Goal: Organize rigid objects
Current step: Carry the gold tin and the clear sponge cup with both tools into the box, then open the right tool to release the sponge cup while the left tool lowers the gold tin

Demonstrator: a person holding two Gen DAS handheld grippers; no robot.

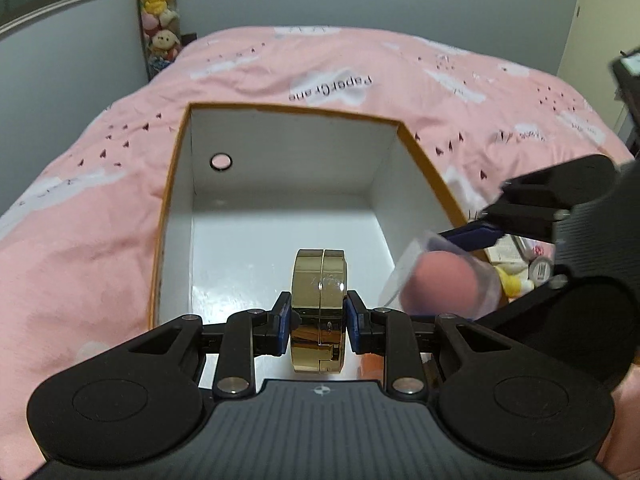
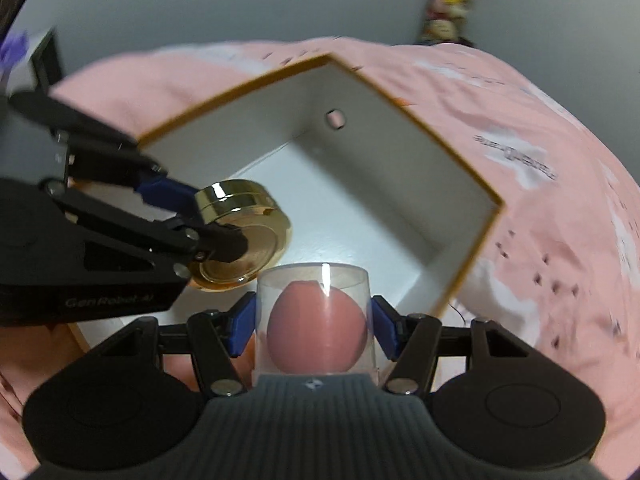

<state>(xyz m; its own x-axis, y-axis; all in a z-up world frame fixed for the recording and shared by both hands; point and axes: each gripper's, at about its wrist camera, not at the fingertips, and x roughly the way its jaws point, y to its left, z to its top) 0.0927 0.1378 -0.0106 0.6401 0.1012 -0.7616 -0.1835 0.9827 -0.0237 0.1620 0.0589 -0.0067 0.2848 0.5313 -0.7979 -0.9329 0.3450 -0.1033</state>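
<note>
1. Left gripper: clamped on a round gold metal compact case, blue pads pressed on its two flat faces, the disc standing on edge between them.
2. Right gripper: clamped on a clear plastic cylindrical case with a pink egg-shaped sponge inside, pads on opposite sides of the wall.
3. Both held just above the near end of the open white cardboard box with an orange rim; nothing lying on its floor as far as visible, only a small round hole in one wall.
4. Box resting on a pink printed bedspread.
5. Gold case: probably dense for its size, stiff, polished and slippery; a seam around the rim suggests a hinged lid, so best gripped across the flat faces, as now, to keep it shut.
6. Clear case: likely light, thin-walled, smooth, liable to flex or crack if squeezed hard; gentle hold low on the wall seems safest.
7. Sponge: soft, shielded by its case.
</note>
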